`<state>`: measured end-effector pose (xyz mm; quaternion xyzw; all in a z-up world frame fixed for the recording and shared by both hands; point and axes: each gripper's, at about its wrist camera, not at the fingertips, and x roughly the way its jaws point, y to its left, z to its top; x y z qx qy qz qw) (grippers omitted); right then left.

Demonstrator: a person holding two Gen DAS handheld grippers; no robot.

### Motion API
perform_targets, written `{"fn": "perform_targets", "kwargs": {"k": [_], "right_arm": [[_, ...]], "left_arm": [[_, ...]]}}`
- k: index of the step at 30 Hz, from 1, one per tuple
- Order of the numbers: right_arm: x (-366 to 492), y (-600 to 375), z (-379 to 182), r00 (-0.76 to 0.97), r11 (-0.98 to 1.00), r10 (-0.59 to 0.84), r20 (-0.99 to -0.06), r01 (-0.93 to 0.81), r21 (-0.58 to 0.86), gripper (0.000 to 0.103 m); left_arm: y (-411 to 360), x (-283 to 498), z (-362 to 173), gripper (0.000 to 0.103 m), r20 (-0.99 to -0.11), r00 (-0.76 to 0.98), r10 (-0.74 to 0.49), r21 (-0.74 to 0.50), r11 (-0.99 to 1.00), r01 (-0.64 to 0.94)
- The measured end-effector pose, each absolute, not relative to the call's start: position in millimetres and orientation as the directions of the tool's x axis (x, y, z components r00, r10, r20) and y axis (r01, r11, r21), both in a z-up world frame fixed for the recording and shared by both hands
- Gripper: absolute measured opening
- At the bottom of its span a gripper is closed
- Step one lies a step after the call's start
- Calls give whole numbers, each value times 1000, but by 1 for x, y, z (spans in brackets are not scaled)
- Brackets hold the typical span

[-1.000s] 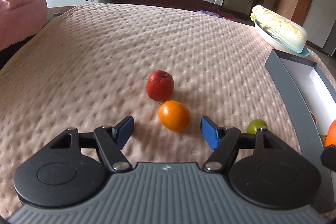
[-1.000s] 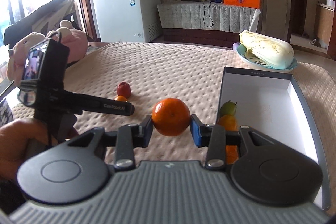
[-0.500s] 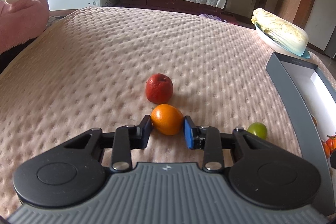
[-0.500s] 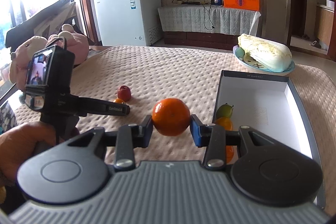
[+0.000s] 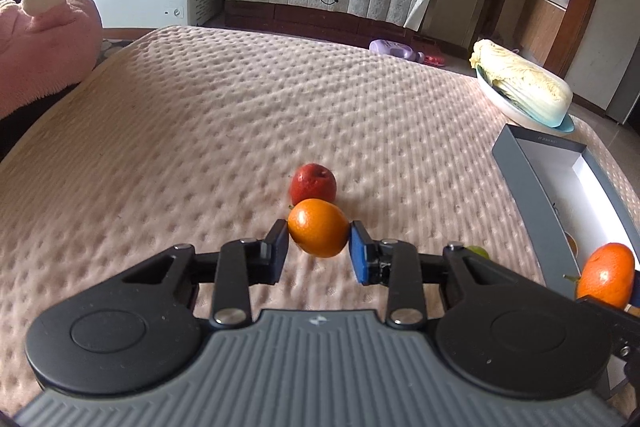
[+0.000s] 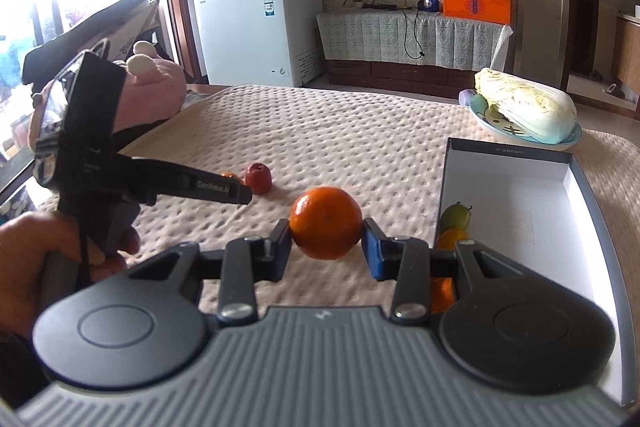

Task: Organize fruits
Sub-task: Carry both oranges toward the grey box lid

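A pink plush toy [image 5: 44, 39] sits far left of the quilted beige tabletop [image 5: 200, 147], well off from the left tongs [image 5: 319, 247], which are clenched on a small oval orange [image 5: 318, 233] whose long axis runs roughly crosswise between the two blue pads, lifted just clear of the cloth. One red apple [image 5: 313, 183] rests just beyond those tongs, stem dimple up. In the right wrist view a hand [image 6: 44, 267] at far left grips the left tool's handle, its black fingers reaching level toward the apple. To the right, the right tongs [image 6: 326, 247] are clamped on a round mandarin [image 6: 326, 223], held above the tabletop beside the near left wall of a grey-rimmed white box [image 6: 516, 147]. Just right of these tongs, inside the box, lie one green fruit [image 6: 456, 215] and at least one orange fruit [image 6: 450, 239] partly hidden behind the tool; a further patch of orange shows lower down, and it cannot be told whether that is a separate fruit. Beyond the box, far right, one napa cabbage [image 6: 528, 109] lies lengthwise across a plate [image 6: 486, 123], its leafy end pointing left.
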<state>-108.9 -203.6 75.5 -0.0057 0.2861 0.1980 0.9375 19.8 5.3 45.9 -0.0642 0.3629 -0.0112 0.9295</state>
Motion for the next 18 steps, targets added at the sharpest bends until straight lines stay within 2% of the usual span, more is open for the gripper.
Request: {"fn": "perform_targets", "kwargs": {"k": [18], "right_arm": [[-116,-207,79,758,919,370,-538,-385,90,41]], "left_arm": [[-14,12,59,38,-655,751,-89,-120,993,13]]}}
